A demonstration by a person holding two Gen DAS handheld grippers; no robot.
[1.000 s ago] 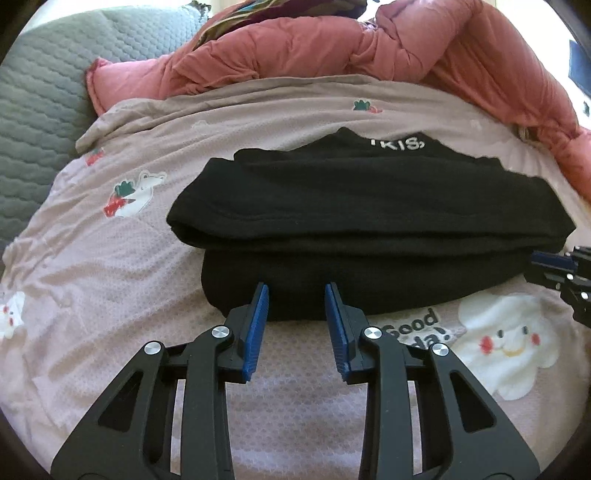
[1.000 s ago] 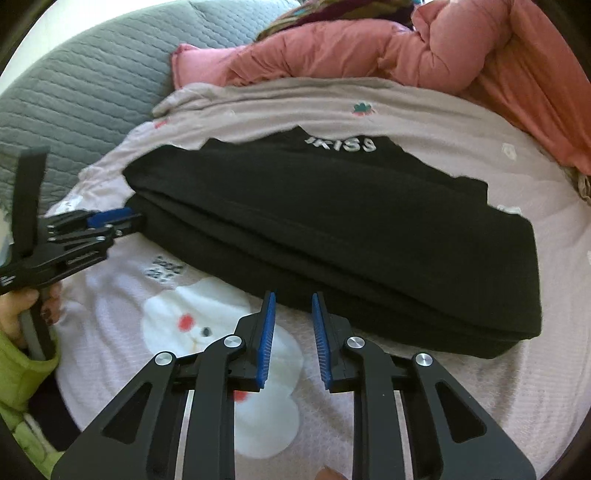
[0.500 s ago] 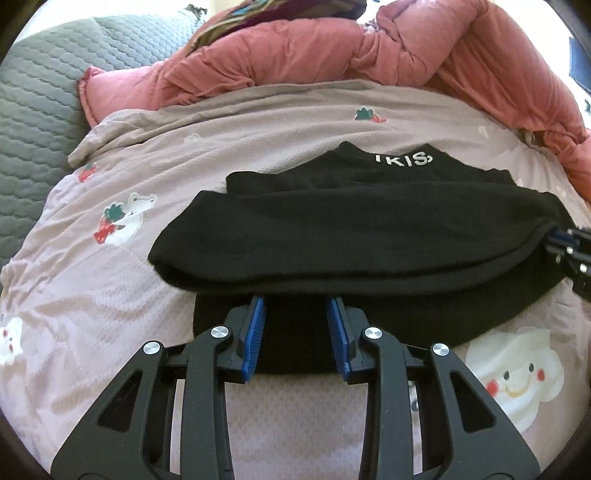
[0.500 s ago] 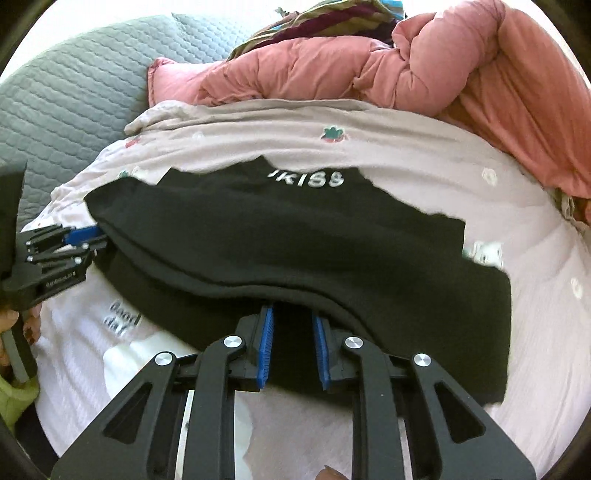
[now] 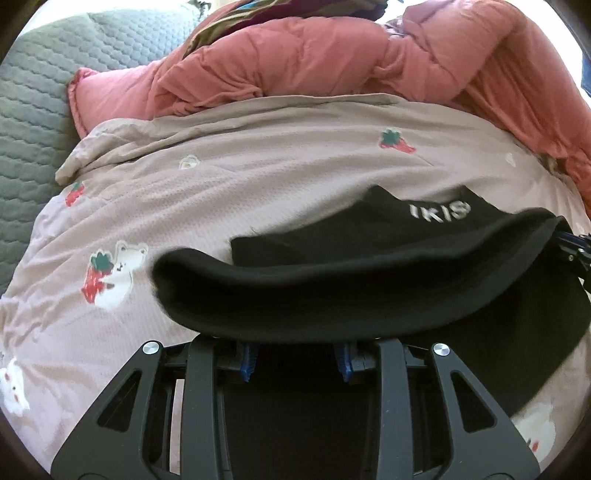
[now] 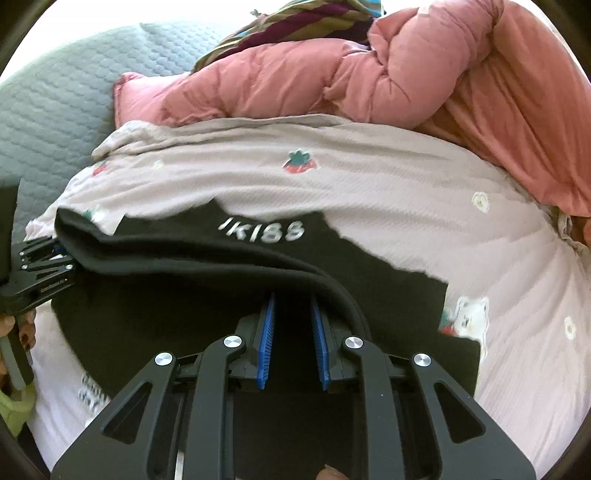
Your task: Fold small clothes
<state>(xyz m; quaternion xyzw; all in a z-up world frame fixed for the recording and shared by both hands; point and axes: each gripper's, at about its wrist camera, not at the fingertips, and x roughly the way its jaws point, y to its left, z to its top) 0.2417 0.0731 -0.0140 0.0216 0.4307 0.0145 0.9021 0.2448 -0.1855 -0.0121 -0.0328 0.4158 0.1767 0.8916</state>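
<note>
A folded black garment [image 5: 369,280] with white "IKISS" lettering lies on the pink printed bedsheet [image 5: 221,199]. My left gripper [image 5: 295,354] is open, its blue-padded fingers pushed under the garment's raised upper fold, which hides the fingertips. In the right wrist view the same garment [image 6: 207,288] shows, and my right gripper [image 6: 293,310] is open with its fingers slid under the fold at the near edge. Each gripper shows at the side of the other's view: the right gripper [image 5: 576,247] and the left gripper [image 6: 44,266].
A crumpled salmon-pink duvet [image 5: 332,62] is heaped at the back of the bed. A grey quilted headboard or cushion [image 5: 29,96] is at the left. A striped cloth [image 6: 295,22] lies on the duvet. A green sleeve [image 6: 11,406] shows at the lower left.
Both grippers have pushed forward, from in front of the garment to under its upper folded layer. That layer has lifted and bulges over the fingers.
</note>
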